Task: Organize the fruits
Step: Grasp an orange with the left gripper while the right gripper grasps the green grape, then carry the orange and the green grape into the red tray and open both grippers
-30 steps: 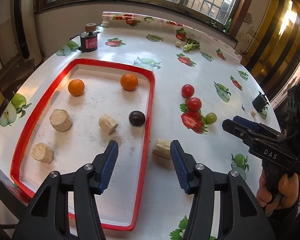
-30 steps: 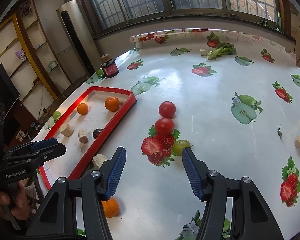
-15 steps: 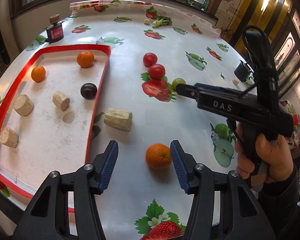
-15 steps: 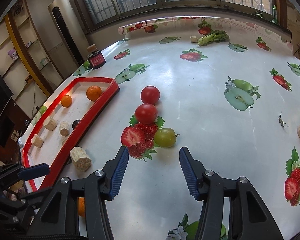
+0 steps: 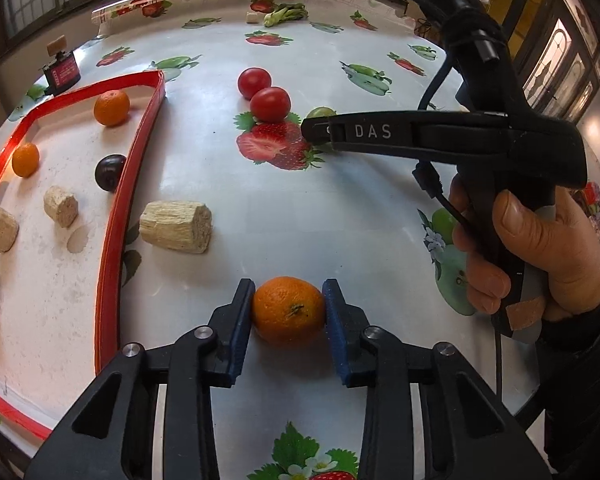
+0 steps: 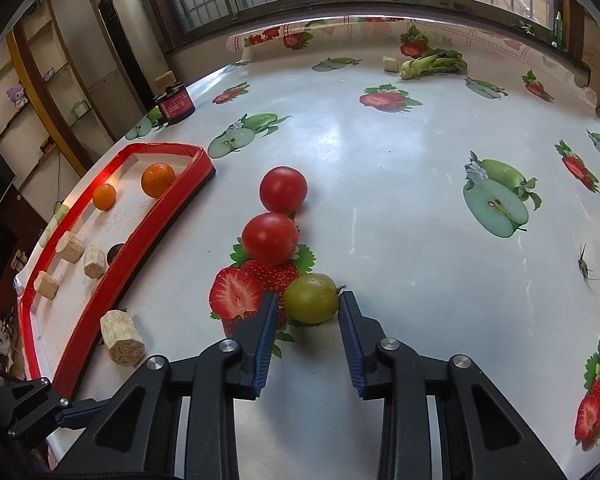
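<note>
we have just closed our left gripper (image 5: 288,312) on the round orange tangerine (image 5: 287,309) and our right gripper (image 6: 309,312) on the small green plum (image 6: 311,297); next, we judge, both go into the red-rimmed white tray (image 5: 112,216).

Dark plum (image 6: 116,253) half hidden behind red tray (image 6: 148,240) rim; small insect (image 6: 583,267) indistinct

Home: fruit-print tablecloth (image 6: 380,208), shelves (image 6: 40,92)

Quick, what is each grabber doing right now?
Left gripper: jaws just closed, shut on the orange.
Right gripper: jaws just closed, shut on the green grape.
</note>
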Action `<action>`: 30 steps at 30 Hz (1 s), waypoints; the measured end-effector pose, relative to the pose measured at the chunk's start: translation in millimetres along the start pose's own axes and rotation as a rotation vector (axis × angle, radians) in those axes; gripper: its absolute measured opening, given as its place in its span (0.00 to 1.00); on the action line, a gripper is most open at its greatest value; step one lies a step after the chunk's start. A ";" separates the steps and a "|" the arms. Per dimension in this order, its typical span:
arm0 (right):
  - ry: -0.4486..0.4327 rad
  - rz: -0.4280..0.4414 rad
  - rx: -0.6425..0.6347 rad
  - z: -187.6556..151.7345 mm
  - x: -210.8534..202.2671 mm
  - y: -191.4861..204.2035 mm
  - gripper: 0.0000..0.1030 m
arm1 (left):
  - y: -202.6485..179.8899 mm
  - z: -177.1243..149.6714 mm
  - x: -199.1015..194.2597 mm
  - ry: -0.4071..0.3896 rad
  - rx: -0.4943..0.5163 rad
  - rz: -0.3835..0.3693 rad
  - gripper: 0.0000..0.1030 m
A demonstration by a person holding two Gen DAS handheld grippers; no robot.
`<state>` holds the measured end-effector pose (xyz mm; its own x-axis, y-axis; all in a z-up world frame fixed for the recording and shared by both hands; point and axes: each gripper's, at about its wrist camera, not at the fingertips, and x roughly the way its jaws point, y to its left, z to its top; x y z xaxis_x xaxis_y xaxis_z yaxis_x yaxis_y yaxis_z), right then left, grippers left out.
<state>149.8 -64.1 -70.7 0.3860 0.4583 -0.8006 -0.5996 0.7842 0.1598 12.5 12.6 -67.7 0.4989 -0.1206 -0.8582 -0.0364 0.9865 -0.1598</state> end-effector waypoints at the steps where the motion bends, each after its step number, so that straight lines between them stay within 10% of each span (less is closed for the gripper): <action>1: -0.001 0.002 0.001 -0.4 -0.8 -0.4 0.27 | 2.8 2.2 -0.6 0.000 -0.013 -0.011 0.31; 30: -0.080 0.099 -0.066 -25.8 -68.9 44.6 0.27 | 60.5 20.5 -59.5 -0.155 -0.152 0.046 0.31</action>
<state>78.4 -71.5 -23.3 0.3756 0.5664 -0.7336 -0.6814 0.7053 0.1957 -1.6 81.8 -16.3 0.6202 -0.0461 -0.7831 -0.1861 0.9611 -0.2039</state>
